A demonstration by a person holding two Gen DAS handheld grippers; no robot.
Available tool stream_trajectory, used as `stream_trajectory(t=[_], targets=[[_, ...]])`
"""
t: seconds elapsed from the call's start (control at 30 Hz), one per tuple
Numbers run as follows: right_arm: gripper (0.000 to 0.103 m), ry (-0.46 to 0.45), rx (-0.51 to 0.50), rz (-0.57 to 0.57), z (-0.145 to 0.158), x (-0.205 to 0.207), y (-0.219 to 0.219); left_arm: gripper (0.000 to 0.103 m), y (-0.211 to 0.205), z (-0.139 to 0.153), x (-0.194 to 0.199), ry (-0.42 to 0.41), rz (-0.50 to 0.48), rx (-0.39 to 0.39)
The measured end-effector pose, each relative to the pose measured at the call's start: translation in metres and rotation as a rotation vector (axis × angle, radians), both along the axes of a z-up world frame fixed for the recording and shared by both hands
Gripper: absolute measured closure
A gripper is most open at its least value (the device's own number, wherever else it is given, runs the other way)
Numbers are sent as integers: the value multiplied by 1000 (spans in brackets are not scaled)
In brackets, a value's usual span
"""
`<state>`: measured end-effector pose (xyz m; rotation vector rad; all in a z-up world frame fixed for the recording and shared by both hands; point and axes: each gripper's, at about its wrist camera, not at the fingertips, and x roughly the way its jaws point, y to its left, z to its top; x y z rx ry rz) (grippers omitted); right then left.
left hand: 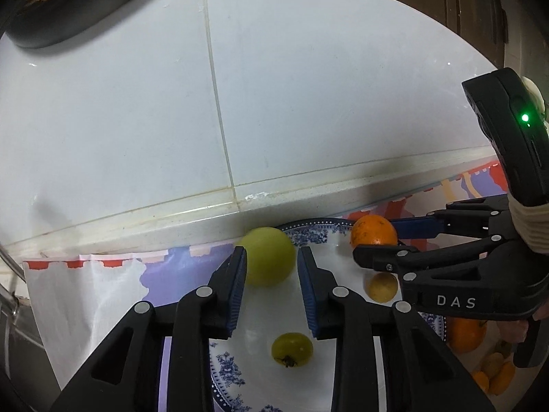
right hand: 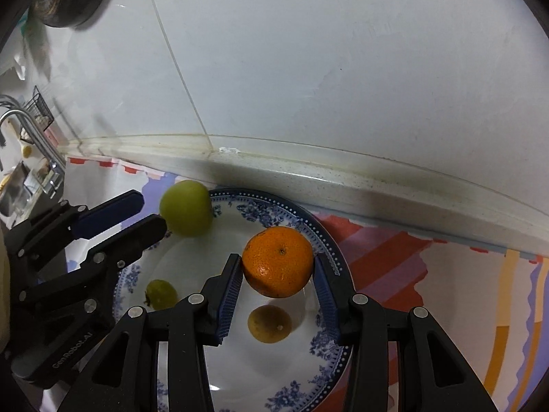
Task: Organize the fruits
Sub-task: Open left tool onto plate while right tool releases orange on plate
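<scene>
We see two small fruits (right hand: 269, 322) on plate (right hand: 322, 237). Right claw (right hand: 278, 285) grasps orange (right hand: 278, 261); left claw (left hand: 271, 288) released, green fruit (left hand: 269, 255) ahead. More fruit (left hand: 466, 333) waits on worktop.

You have one blue-and-white plate (right hand: 260, 202), and four fruits on or over it: one large green fruit (right hand: 187, 207), one small green fruit with a dark calyx (right hand: 161, 293), one orange mandarin (right hand: 278, 261) and one small yellow-brown fruit (right hand: 269, 322). Off the plate, your left wrist view shows one more orange fruit (left hand: 466, 336) and a cluster of smaller yellow-orange fruits (left hand: 497, 374), too hidden to count. You hold two grippers, the left gripper (left hand: 271, 257) and the right gripper (right hand: 278, 264), each with two blue-padded fingers; there is one patterned cloth (right hand: 394, 261) and one tap (right hand: 31, 130).
</scene>
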<state>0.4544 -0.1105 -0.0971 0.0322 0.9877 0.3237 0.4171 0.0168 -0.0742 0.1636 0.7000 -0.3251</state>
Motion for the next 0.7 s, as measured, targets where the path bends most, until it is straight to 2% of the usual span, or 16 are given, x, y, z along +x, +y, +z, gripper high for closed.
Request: stream_trajectory(t=[0.07, 0.1, 0.13, 0.23, 0.3, 0.4, 0.47, 0.63, 0.7], targets=[[59, -3, -10, -2, 1, -3, 2, 60, 2, 0, -2, 3, 14, -5], [57, -12, -10, 1, 3, -5, 2, 60, 4, 2, -4, 3, 21, -9], [50, -22, -14, 0, 5, -8, 3, 60, 5, 3, -6, 0, 25, -11], [49, -58, -26, -4, 15, -17, 4, 58, 7, 8, -13, -3, 56, 5], [49, -80, -37, -15, 22, -24, 3, 51, 10, 13, -20, -14, 66, 2], [49, -118, -48, -29, 34, -37, -1, 46, 11, 26, -35, -46, 79, 2], [45, -140, -51, -37, 42, -47, -3, 41, 11, 33, -44, -67, 84, 6], [44, -205, -41, -49, 66, -74, -7, 29, 9, 54, -73, -128, 90, 10], [40, -234, -37, -71, 76, -88, -12, 25, 10, 61, -86, -150, 98, 1]])
